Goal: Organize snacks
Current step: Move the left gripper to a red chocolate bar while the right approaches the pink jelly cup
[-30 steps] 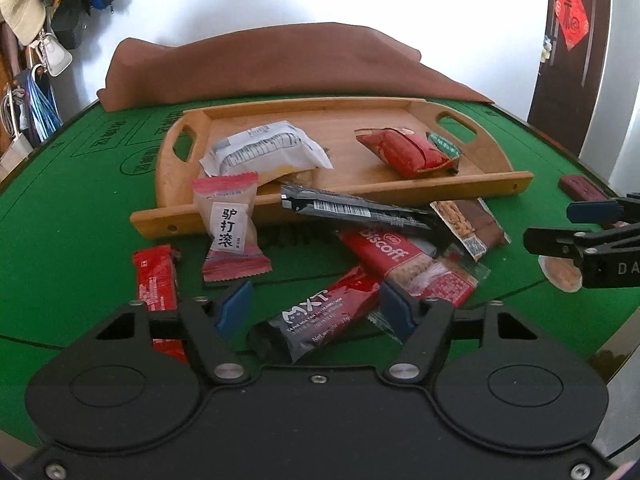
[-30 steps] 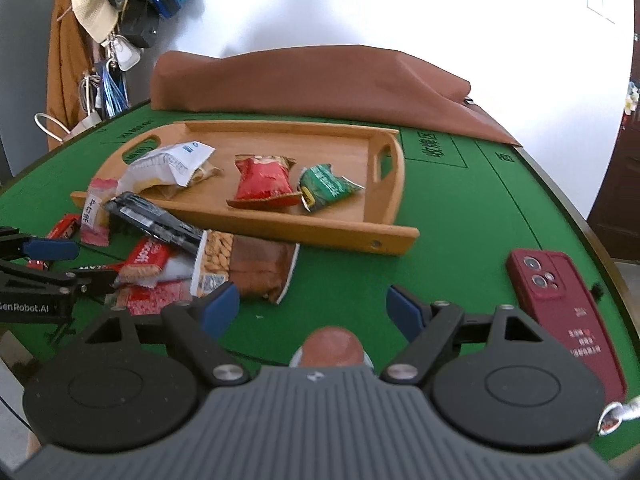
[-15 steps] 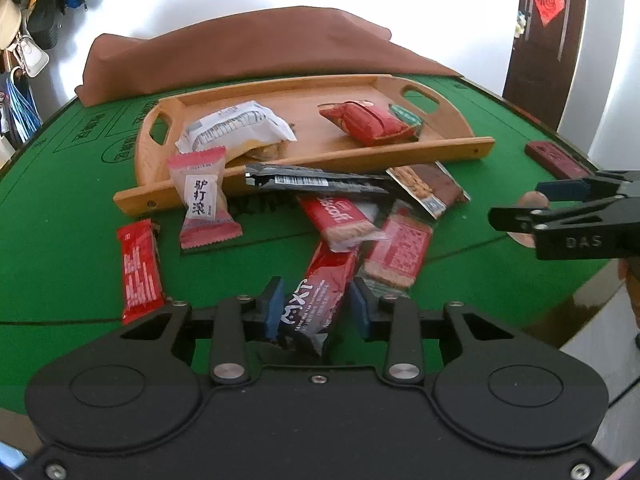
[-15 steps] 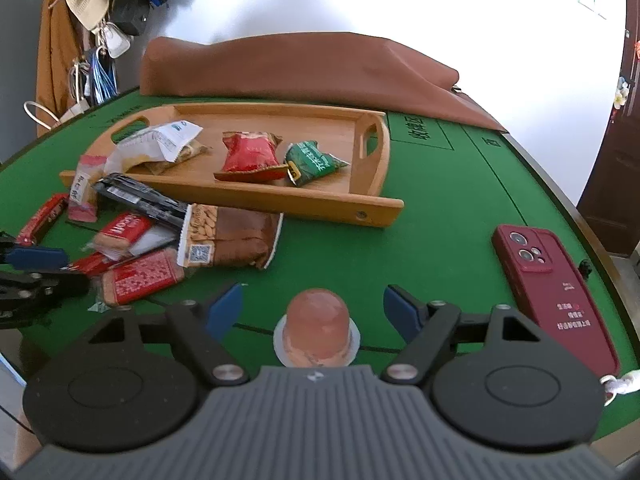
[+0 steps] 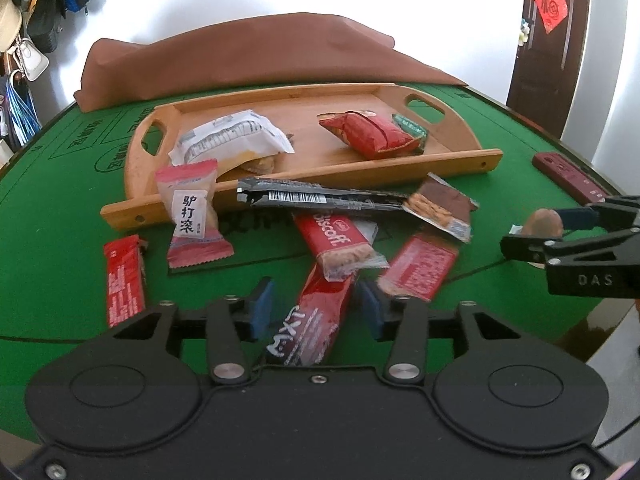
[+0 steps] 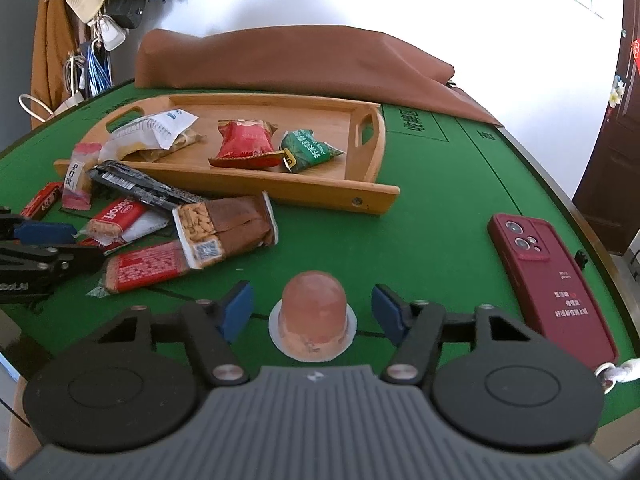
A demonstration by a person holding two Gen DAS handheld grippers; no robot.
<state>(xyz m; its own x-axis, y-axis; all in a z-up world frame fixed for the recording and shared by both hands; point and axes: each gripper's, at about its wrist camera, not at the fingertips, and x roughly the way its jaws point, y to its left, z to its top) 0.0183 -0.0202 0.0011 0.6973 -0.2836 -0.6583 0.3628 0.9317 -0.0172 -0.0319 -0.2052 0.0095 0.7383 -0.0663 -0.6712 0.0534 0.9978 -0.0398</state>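
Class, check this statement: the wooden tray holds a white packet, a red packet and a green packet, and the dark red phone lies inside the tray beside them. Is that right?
Not quite. The phone is not in the wooden tray; it lies on the green table, off to the tray's right, as the right wrist view shows. The white packet, red packet and green packet are indeed in the tray.

Green table (image 6: 432, 216), pink jelly cup (image 6: 313, 304)
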